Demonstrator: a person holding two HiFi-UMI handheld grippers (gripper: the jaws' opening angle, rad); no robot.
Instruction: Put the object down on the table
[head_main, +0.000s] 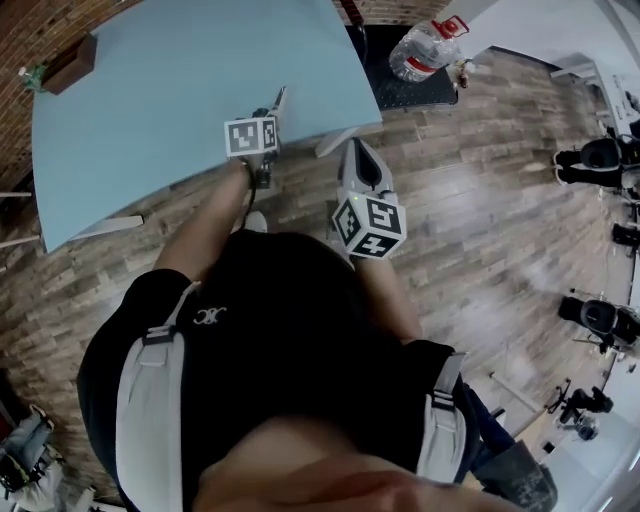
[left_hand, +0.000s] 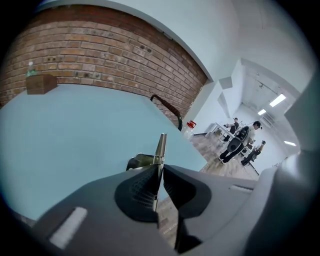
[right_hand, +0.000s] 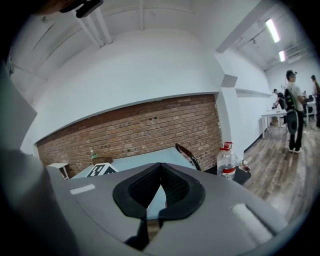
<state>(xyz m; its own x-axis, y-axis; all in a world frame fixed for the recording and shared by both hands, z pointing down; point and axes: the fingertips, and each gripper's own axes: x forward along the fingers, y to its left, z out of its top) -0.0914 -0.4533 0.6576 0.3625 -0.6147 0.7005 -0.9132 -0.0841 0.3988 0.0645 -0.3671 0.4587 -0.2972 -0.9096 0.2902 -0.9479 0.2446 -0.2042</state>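
Note:
My left gripper (head_main: 272, 108) hangs over the near edge of the light blue table (head_main: 150, 90), shut on a thin flat metal object (head_main: 279, 98). In the left gripper view the jaws (left_hand: 161, 167) pinch that object (left_hand: 161, 147); its narrow blade sticks out past the tips, and a darker olive part shows beside it, above the table (left_hand: 75, 135). My right gripper (head_main: 355, 148) is off the table's near right corner, over the wood floor. In the right gripper view its jaws (right_hand: 160, 167) meet at the tips with nothing between them.
A brown box (head_main: 70, 62) sits at the table's far left corner by the brick wall. A large water bottle (head_main: 425, 50) stands on a black seat (head_main: 400, 85) right of the table. Office chairs (head_main: 600, 155) line the right side. People (left_hand: 240, 142) stand far off.

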